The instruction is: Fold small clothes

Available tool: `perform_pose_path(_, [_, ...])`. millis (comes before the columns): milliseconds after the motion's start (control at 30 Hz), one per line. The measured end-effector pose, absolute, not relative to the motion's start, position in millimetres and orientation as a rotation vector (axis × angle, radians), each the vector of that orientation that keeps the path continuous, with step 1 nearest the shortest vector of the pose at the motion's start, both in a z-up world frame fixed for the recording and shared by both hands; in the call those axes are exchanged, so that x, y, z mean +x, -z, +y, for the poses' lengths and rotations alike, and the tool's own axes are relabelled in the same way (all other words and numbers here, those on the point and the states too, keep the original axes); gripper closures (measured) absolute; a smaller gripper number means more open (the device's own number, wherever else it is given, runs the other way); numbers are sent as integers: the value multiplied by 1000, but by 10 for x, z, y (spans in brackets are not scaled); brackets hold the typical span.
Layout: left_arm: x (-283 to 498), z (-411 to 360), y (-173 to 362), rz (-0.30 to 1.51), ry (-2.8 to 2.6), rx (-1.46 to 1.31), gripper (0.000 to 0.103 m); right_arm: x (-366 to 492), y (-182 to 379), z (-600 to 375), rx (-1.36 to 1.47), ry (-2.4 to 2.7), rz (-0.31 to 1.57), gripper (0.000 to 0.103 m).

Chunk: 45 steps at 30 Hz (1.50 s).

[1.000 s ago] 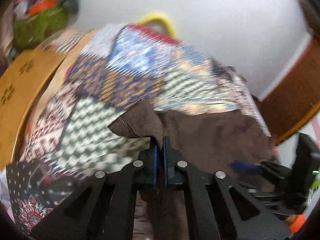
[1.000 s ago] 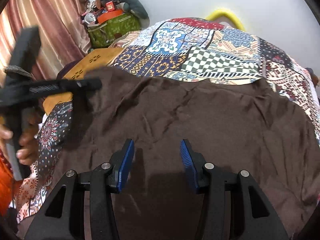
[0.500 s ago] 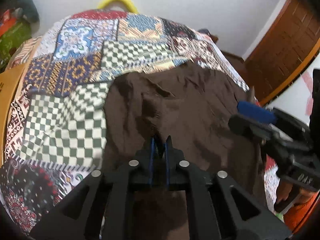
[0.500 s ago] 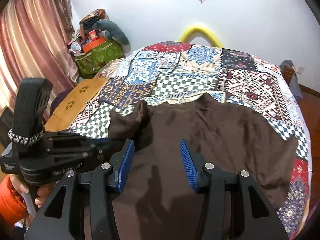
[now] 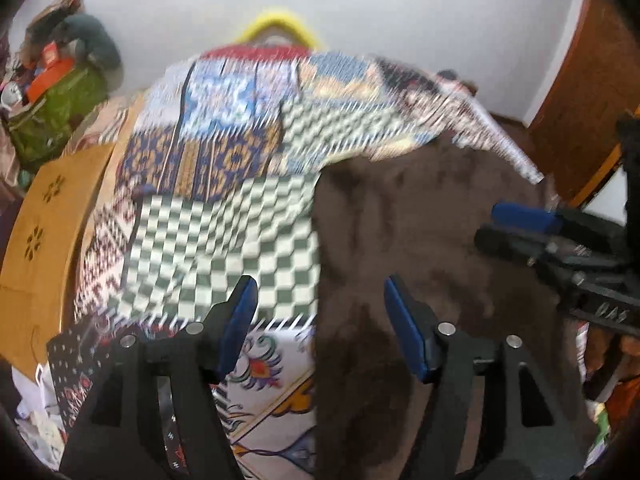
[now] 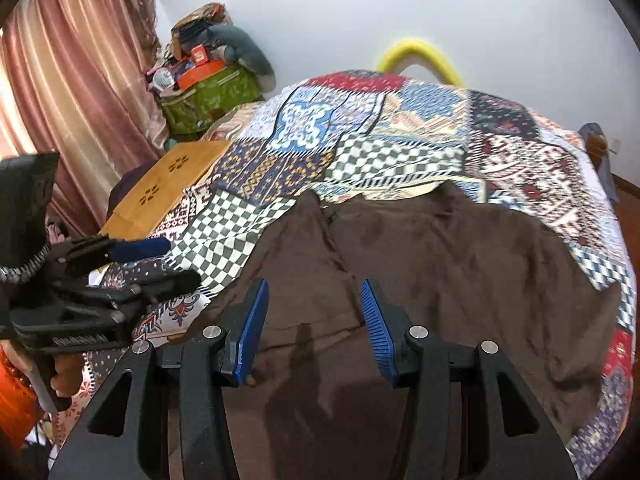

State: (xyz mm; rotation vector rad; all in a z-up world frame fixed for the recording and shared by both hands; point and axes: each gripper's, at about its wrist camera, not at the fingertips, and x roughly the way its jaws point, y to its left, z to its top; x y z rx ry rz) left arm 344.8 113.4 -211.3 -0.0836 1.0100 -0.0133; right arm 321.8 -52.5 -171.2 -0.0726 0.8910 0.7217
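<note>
A dark brown garment (image 6: 432,276) lies spread on the patchwork bedspread (image 6: 360,132), with its left part folded over onto the middle. In the left wrist view the garment (image 5: 420,240) fills the right half. My left gripper (image 5: 318,300) is open and empty above the garment's left edge; it also shows at the left of the right wrist view (image 6: 140,264). My right gripper (image 6: 312,308) is open and empty above the near part of the garment; it shows at the right of the left wrist view (image 5: 516,224).
A wooden board (image 6: 168,184) lies at the bed's left side. A green bag with clutter (image 6: 208,92) stands in the far left corner by a pink curtain (image 6: 72,80). A yellow curved bar (image 6: 420,56) rises behind the bed. A brown door (image 5: 592,92) is at the right.
My left gripper let go of the brown garment's edge and opened, then drew back to the left. The folded flap now lies on the garment. My right gripper stayed open.
</note>
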Motion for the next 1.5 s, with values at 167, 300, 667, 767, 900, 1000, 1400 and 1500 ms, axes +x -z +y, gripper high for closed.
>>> perform_pose_path(167, [3434, 1108, 2516, 1093, 24, -61, 38, 3309, 1977, -222, -146, -745, 934, 59])
perform_pose_path(300, [3339, 1117, 2575, 1063, 14, -33, 28, 3374, 2182, -101, -251, -717, 951, 59])
perform_pose_path(667, [3061, 1134, 2540, 1057, -10, 55, 26, 3657, 2089, -465, -207, -574, 936, 59])
perform_pose_path(767, [3053, 1186, 2428, 1039, -30, 27, 26, 3578, 1931, -611, -163, -573, 909, 59])
perform_pose_path(900, [3098, 1190, 2215, 995, -61, 21, 26, 3405, 1639, -916, -114, -576, 843, 59])
perform_pose_path(1000, [3168, 1135, 2047, 958, -72, 36, 24, 3310, 1492, -1191, -73, -564, 813, 57])
perform_pose_path(1400, [3634, 745, 2050, 957, -42, 41, 17, 3470, 1698, -2320, -49, -344, 862, 56])
perform_pose_path(1500, [3717, 674, 2139, 977, -34, 37, 17, 3614, 1803, -2494, -16, -321, 884, 56])
